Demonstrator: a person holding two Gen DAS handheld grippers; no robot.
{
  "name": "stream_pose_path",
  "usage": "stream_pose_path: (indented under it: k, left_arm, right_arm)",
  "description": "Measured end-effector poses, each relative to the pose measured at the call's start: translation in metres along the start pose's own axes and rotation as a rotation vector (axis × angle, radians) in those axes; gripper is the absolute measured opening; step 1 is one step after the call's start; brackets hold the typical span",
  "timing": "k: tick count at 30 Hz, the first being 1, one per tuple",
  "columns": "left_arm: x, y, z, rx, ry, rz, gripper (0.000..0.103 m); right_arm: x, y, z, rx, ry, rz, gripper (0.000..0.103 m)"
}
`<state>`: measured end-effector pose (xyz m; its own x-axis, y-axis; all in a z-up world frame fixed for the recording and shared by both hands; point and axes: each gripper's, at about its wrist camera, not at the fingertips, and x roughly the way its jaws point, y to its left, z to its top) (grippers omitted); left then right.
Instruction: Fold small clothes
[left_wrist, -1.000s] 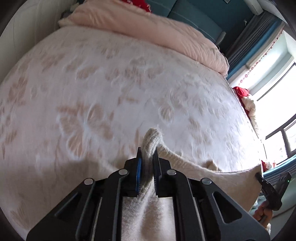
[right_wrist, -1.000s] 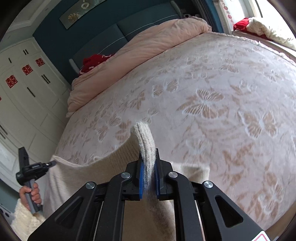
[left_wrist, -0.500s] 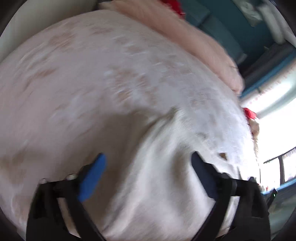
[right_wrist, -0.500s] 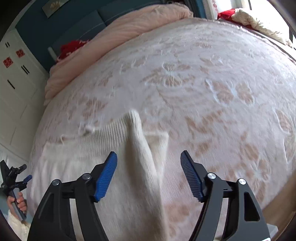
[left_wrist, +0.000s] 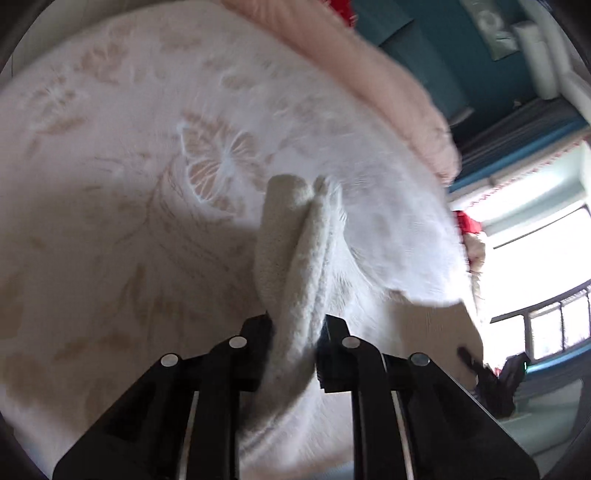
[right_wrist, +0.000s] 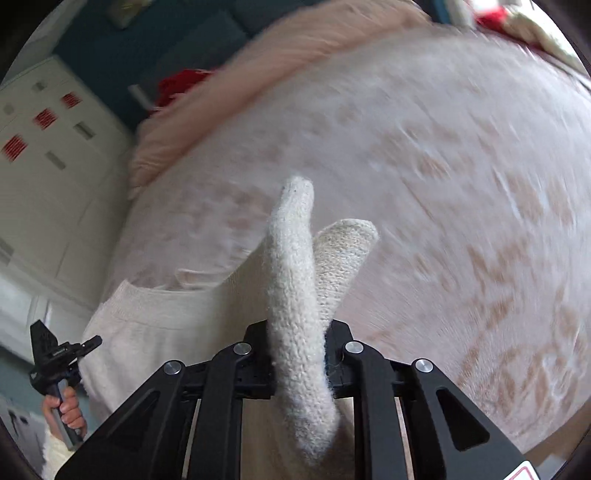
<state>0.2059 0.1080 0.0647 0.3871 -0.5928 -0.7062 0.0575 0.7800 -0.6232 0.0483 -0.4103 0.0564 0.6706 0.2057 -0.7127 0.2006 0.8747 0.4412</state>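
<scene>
Regripped after a brief release.
Left gripper (left_wrist: 295, 328) and right gripper (right_wrist: 299, 336) closing, pinching doubled sweater (right_wrist: 291, 280): next fold ready.

Cream knit garment (right_wrist: 291, 280), bunched folds, on bed

Open bedspread (right_wrist: 461, 177) ahead; rolled pink duvet (right_wrist: 280, 66) blocks the far edge.

Black angular fingers (right_wrist: 255, 362); silver round screws (right_wrist: 242, 347); fuzzy cream sleeve (right_wrist: 55, 448).
</scene>
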Motion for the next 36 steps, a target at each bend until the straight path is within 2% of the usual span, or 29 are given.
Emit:
stream_pose_path:
  k: [2,3,4,5,7,8,9,10,11,13,14,15,16,17,18,20,22,24,25,27,28,31,33,35,36]
  left_arm:
    - [-0.029,-0.005,-0.012,0.008,-0.016,0.019,0.016]
    - [-0.034,-0.005,-0.017,0.009,-0.029,0.054,0.016]
    - [-0.033,-0.002,-0.019,0.016,-0.041,0.105,0.017]
    - [-0.022,0.002,-0.02,0.039,-0.049,0.186,0.018]
    - [0.017,0.021,-0.016,0.069,0.003,0.303,0.021]
    - [0.046,0.036,-0.017,0.063,0.073,0.372,0.021]
    - [0.059,0.048,-0.019,0.047,0.097,0.419,0.025]
    - [0.059,0.053,-0.023,0.035,0.077,0.408,0.025]
    - [0.047,0.053,-0.025,0.026,0.027,0.375,0.026]
    - [0.024,0.041,-0.031,0.033,-0.017,0.392,0.026]
    - [0.008,0.029,-0.037,0.054,-0.058,0.385,0.025]
    - [-0.002,0.021,-0.043,0.069,-0.089,0.371,0.029]
    - [-0.009,0.013,-0.047,0.081,-0.113,0.345,0.034]
    - [-0.01,0.004,-0.054,0.084,-0.124,0.316,0.043]
    - [-0.005,-0.001,-0.059,0.079,-0.116,0.301,0.046]
    - [0.015,0.0,-0.067,0.079,-0.084,0.311,0.046]
    - [0.034,0.02,-0.072,0.048,-0.048,0.332,0.045]
    - [0.03,0.032,-0.079,0.015,-0.071,0.284,0.043]
    - [0.019,0.031,-0.079,0.015,-0.1,0.295,0.043]
    - [-0.005,0.033,-0.078,-0.005,-0.166,0.366,0.044]
    - [-0.027,0.038,-0.079,-0.049,-0.227,0.384,0.045]
    - [-0.07,0.051,-0.084,-0.138,-0.298,0.358,0.047]
    - [-0.081,0.056,-0.095,-0.156,-0.291,0.352,0.061]
    - [-0.075,0.065,-0.108,-0.182,-0.249,0.335,0.066]
    - [-0.064,0.07,-0.118,-0.202,-0.204,0.314,0.067]
  right_arm:
    - [-0.008,0.018,0.009,-0.052,-0.01,0.012,0.016]
    - [-0.003,0.023,0.012,-0.072,-0.002,0.003,0.017]
    - [0.01,0.023,0.012,-0.094,0.02,-0.036,0.017]
    - [0.024,0.021,0.012,-0.112,0.04,-0.081,0.02]
    - [0.064,0.001,0.0,-0.141,0.096,-0.27,0.023]
    - [0.079,-0.015,-0.008,-0.113,0.131,-0.372,0.021]
    - [0.075,-0.027,-0.016,-0.075,0.136,-0.417,0.017]
    - [0.062,-0.031,-0.023,-0.033,0.111,-0.398,0.017]
    - [0.036,-0.026,-0.029,-0.013,0.049,-0.338,0.017]
    - [0.0,-0.006,-0.042,-0.05,-0.011,-0.281,0.021]
    - [-0.011,0.008,-0.049,-0.084,-0.01,-0.234,0.021]
    - [-0.017,0.026,-0.06,-0.134,0.004,-0.187,0.02]
    - [-0.016,0.034,-0.067,-0.163,0.019,-0.177,0.02]
    - [-0.007,0.039,-0.075,-0.19,0.053,-0.182,0.018]
    - [0.009,0.036,-0.083,-0.199,0.091,-0.211,0.014]
    - [0.051,0.009,-0.103,-0.17,0.193,-0.321,0.013]
    - [0.043,0.003,-0.108,-0.099,0.15,-0.28,0.013]
    - [0.023,0.023,-0.103,-0.059,0.138,-0.214,0.016]
    - [0.011,0.04,-0.101,-0.078,0.115,-0.156,0.016]
    - [0.006,0.08,-0.096,-0.154,0.116,-0.09,0.016]
    - [0.006,0.098,-0.096,-0.191,0.122,-0.06,0.016]
    - [0.031,0.145,-0.096,-0.238,0.179,0.06,0.016]
    - [0.053,0.168,-0.101,-0.279,0.207,0.056,0.016]
    - [0.077,0.183,-0.107,-0.293,0.233,0.054,0.014]
    - [0.09,0.189,-0.111,-0.286,0.252,0.05,0.014]
